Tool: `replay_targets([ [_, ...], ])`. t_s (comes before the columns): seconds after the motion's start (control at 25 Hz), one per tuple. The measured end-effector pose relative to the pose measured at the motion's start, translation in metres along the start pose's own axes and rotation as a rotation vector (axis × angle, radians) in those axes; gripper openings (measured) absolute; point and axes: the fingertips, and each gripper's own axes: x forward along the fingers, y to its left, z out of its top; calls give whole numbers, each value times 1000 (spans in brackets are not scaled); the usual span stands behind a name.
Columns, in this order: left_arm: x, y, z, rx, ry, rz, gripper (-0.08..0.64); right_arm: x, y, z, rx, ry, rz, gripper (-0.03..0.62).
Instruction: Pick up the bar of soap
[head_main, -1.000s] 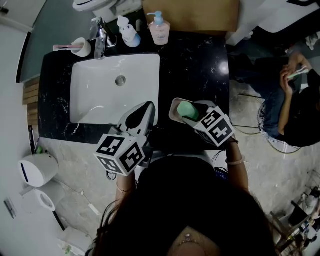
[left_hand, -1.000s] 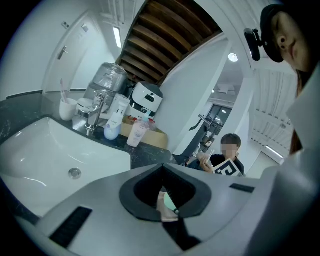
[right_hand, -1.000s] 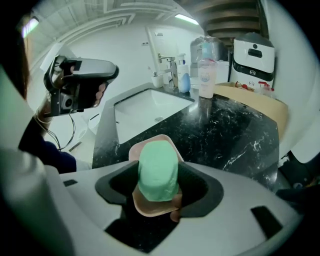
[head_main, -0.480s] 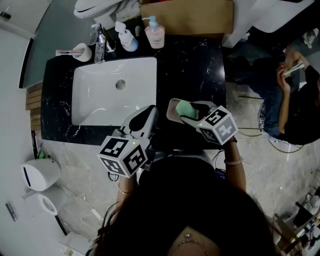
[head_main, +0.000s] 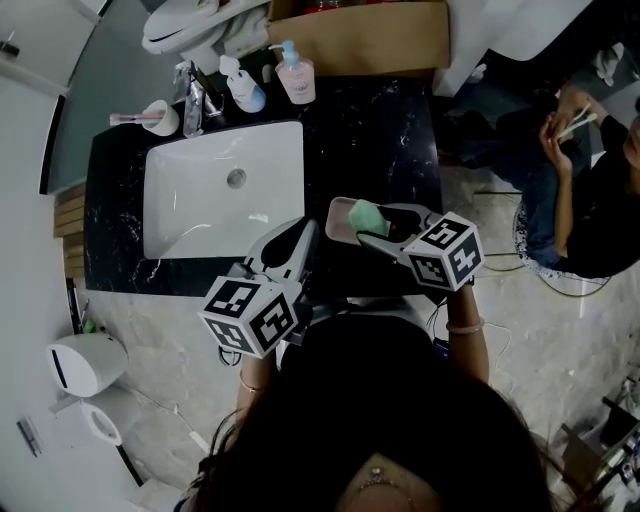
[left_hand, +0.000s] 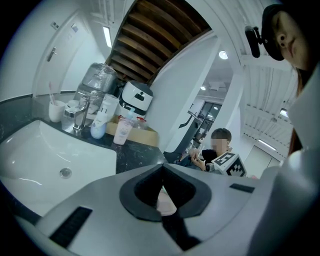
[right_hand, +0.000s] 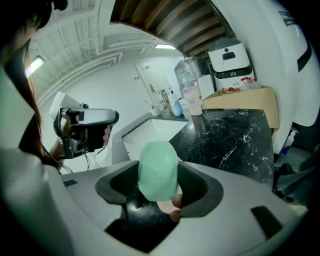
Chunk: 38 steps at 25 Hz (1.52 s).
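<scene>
Soap bar (right_hand: 158, 172) perhaps slightly higher

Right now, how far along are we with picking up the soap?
Done: the right gripper has its fingers closed on the green bar of soap. In hand: the bar is over the soap dish; I cannot tell whether it has cleared it. Left: lift it away. The left gripper is shut, empty.
</scene>
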Motion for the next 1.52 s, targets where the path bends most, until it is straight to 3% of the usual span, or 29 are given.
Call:
replay_targets([
  [0.44, -3, -18, -6, 23, 4, -31, 9, -29, 18, 7, 36, -126, 41, 245],
  [0.76, -8, -30, -12, 33, 15, -45, 9, -49, 33, 15, 84, -236, 138, 245],
  [1.52, -5, -47, -14, 69, 26, -88, 9, -90, 49, 39, 102, -416, 238, 245],
])
